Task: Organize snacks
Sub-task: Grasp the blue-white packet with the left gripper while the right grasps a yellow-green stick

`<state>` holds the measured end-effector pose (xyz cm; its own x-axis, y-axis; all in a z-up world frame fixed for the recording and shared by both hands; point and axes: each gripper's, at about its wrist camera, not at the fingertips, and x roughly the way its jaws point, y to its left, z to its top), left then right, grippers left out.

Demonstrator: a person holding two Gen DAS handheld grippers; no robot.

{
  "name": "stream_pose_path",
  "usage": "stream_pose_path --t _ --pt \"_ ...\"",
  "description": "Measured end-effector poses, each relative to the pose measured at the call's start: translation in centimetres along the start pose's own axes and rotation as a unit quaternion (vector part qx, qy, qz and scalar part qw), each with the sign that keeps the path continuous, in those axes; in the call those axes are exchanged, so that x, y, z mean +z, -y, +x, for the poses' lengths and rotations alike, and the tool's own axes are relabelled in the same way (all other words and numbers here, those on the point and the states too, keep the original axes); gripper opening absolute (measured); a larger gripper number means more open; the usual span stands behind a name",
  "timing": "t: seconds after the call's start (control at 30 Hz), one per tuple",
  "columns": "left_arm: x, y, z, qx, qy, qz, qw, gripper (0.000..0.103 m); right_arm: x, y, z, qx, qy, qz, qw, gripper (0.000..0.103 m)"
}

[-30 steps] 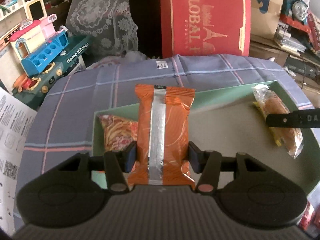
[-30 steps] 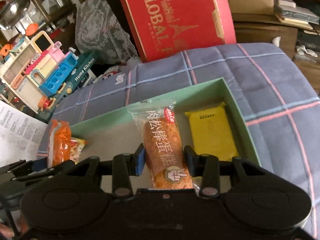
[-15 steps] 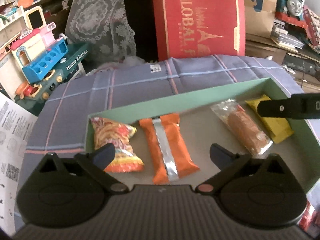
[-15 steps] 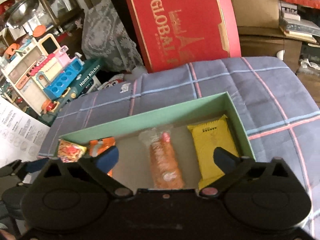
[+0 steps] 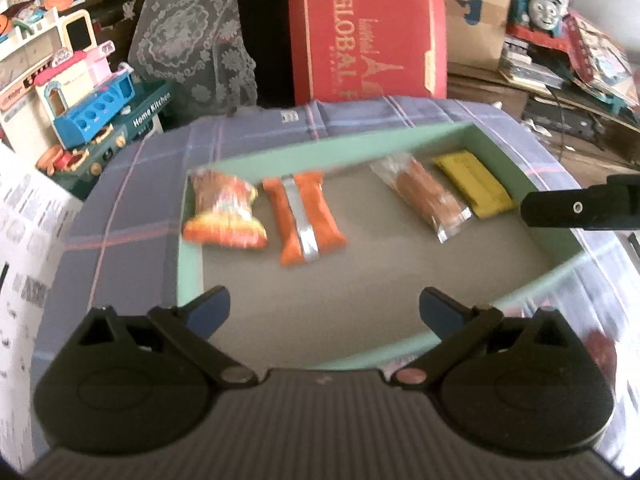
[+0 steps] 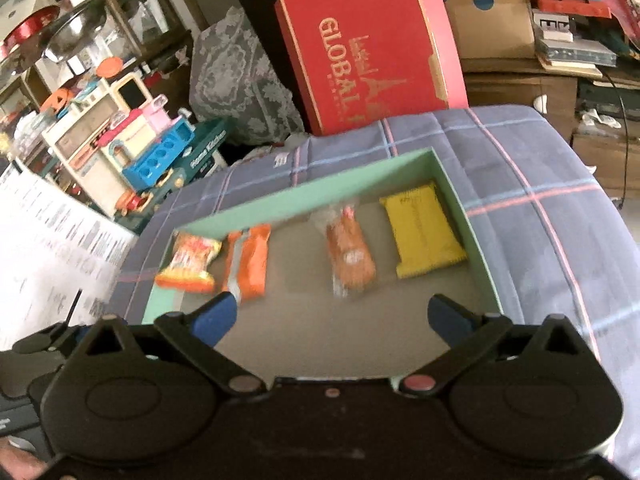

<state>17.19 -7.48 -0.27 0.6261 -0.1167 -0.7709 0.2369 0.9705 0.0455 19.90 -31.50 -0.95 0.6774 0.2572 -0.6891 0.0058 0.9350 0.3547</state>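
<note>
A shallow green box (image 5: 320,148) (image 6: 320,188) lies on a plaid cloth. Along its far side rest a red-yellow snack bag (image 5: 222,212) (image 6: 190,260), an orange packet with a silver strip (image 5: 304,220) (image 6: 248,262), a clear-wrapped cake roll (image 5: 424,196) (image 6: 350,256) and a yellow packet (image 5: 474,188) (image 6: 424,232). My left gripper (image 5: 324,312) hangs open over the box's near half, nothing between its fingers. My right gripper (image 6: 332,318) is likewise open and holds nothing, pulled back from the roll. One black finger of the right gripper (image 5: 580,210) shows at the right edge of the left wrist view.
A red gift box (image 5: 368,32) (image 6: 368,48) leans behind the plaid cushion (image 5: 132,216) (image 6: 540,184). A toy kitchen set (image 5: 80,96) (image 6: 132,140) and printed paper (image 5: 24,240) (image 6: 52,244) stand at the left. Cardboard boxes and books crowd the right.
Both grippers let go: the left dropped the orange packet, the right the cake roll. Both then drew back toward the near side, jaws spread wide, and the snacks lie in the box.
</note>
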Motion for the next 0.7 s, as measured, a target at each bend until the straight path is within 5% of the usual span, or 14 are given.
stream_pose_path --t 0.4,0.7 --pt "-9.9 1.1 -2.1 -0.022 -0.056 0.022 0.998 0.103 -9.5 -0.3 -2.8 -0.005 -0.045 0.005 0.999 0.1" --pt "-13.2 0.7 -1.3 -0.024 -0.09 0.014 0.9956 0.103 -13.9 -2.6 -1.4 -0.016 -0.056 -0.016 0.998 0.049"
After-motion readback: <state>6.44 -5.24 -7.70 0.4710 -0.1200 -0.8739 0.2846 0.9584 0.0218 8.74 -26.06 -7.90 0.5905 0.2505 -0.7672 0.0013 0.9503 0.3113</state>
